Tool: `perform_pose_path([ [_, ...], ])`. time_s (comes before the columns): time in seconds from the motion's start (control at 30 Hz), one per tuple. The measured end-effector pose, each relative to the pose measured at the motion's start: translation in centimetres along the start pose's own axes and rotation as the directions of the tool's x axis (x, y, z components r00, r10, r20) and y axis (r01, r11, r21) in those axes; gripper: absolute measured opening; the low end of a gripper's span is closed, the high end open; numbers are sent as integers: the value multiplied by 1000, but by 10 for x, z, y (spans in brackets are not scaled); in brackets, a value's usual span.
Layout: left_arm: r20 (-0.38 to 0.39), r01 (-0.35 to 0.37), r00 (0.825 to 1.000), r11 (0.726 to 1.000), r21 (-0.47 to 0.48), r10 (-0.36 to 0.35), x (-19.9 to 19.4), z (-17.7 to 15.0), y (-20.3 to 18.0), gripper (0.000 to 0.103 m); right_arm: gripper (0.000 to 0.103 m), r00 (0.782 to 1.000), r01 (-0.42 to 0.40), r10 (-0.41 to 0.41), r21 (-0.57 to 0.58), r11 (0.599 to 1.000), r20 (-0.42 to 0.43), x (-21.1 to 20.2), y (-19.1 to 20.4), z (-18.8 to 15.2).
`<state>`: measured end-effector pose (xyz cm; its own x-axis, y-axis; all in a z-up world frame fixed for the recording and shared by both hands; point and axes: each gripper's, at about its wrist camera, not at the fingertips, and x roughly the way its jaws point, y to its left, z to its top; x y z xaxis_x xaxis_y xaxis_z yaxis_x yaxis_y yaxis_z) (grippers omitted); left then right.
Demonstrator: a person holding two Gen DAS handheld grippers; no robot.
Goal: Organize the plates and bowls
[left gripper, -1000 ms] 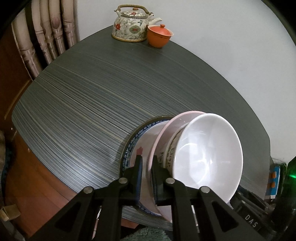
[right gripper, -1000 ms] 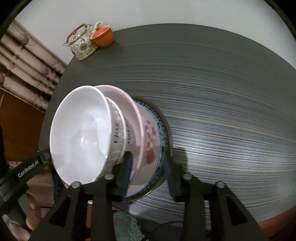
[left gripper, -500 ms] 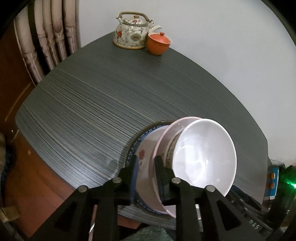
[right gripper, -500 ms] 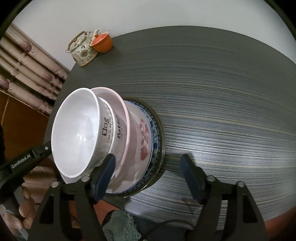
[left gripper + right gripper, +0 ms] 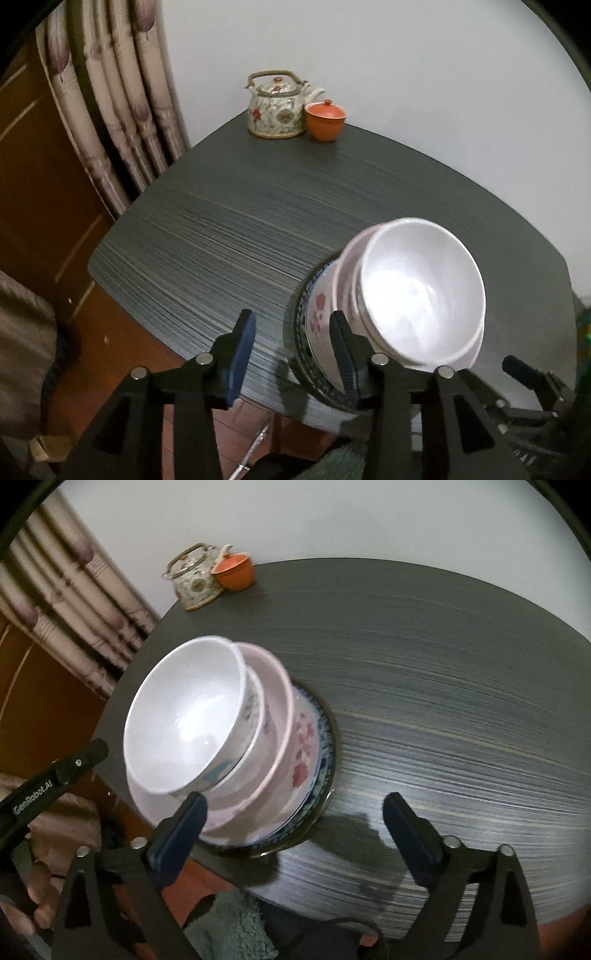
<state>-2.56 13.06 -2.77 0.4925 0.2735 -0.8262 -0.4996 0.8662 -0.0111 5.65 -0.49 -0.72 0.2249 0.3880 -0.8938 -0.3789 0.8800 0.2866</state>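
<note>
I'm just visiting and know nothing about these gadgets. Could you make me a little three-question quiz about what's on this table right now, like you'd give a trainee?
1. True or false: the white bowl sits topmost in the stack of dishes.
2. Which thing stands right beside the teapot at the table's far edge? A) a glass B) an orange lidded cup C) a spoon
3. Fill in: the stack rests on the dark table near its ____ edge, the one closest to the person.

Key:
1. True. A pink bowl and a flowered plate lie under it.
2. B, the orange lidded cup.
3. Near.
</note>
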Motion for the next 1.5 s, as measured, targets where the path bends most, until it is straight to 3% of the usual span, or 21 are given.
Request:
perform_pose_path([
  [0.33,-25,-4,1000,999,53,5,-1,-23,-25,48,103,1000,9,-11,-90,996,-15,1,18,-25],
  [0.6,-39,-15,999,998,66,18,5,-28,-34,55,103,999,-3,-1,-89,996,-49,3,12,-40],
  [1.5,-43,-41,998,998,55,43,1,-35,-27,56,103,998,-28,20,-135,990,-58,2,29,-52],
])
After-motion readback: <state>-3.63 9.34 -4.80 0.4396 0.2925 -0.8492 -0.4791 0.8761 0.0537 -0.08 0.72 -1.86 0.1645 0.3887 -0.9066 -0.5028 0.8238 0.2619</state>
